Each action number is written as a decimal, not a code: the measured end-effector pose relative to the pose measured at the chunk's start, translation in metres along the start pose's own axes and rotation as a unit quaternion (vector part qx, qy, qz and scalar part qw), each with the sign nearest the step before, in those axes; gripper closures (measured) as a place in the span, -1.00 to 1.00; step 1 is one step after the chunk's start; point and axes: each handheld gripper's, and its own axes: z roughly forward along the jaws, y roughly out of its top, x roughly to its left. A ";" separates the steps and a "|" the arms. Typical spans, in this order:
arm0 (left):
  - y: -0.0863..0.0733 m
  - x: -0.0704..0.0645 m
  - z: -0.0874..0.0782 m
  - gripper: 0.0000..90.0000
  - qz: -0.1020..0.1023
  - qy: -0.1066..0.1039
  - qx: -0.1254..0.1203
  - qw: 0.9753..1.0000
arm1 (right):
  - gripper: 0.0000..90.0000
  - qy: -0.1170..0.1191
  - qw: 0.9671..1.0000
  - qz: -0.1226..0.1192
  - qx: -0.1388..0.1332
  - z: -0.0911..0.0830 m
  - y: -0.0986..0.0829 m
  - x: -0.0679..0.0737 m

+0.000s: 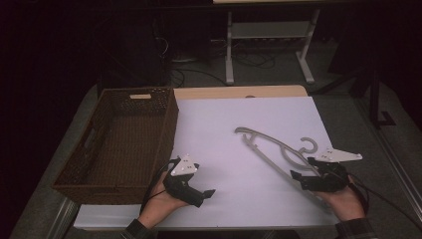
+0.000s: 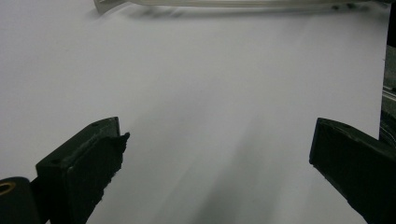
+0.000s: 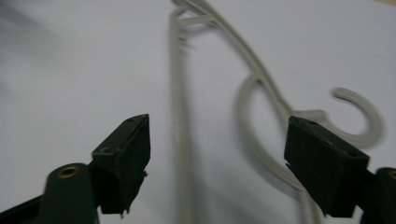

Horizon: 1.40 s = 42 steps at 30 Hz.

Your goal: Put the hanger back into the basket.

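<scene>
The hanger [image 1: 278, 149] lies flat on the white sheet [image 1: 224, 149], right of the basket [image 1: 119, 144]. The right gripper [image 3: 217, 154] straddles its bar, jaws wide; the left gripper [image 2: 217, 158] hovers agape over bare sheet. Best to centre 1 thin bar between the jaws before closing, or it may slip.

The bench [image 1: 239, 92] has a pale wooden top, showing bare only as a strip along its far edge. A large white sheet [image 1: 219, 134] covers nearly all the rest of it. On the bench's left side sits a dark brown woven basket [image 1: 164, 130], rectangular and open-topped, overlapping the sheet's left edge. A light grey plastic clothes hanger [image 1: 268, 149] lies flat on the right half of the sheet, set diagonally, its hook curling toward the right edge.
</scene>
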 end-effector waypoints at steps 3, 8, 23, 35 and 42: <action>0.000 0.000 -0.001 -0.95 0.000 0.000 -0.001 1.000 | -0.33 -0.017 1.000 0.013 0.004 -0.007 -0.004 -0.015; 0.000 0.000 0.000 -0.95 -0.001 0.001 0.000 1.000 | -0.06 -0.028 0.999 0.034 0.020 -0.011 -0.014 -0.037; 0.000 0.000 -0.001 -0.95 0.000 0.001 -0.001 1.000 | 0.50 -0.010 0.995 0.049 0.087 0.004 -0.031 -0.061; 0.000 0.000 -0.001 -0.95 -0.001 0.001 -0.001 1.000 | 0.71 -0.010 0.992 0.055 0.111 0.012 -0.036 -0.064; 0.000 0.000 -0.001 -0.95 -0.001 0.001 0.000 1.000 | 0.79 -0.012 0.992 0.055 0.114 0.013 -0.034 -0.063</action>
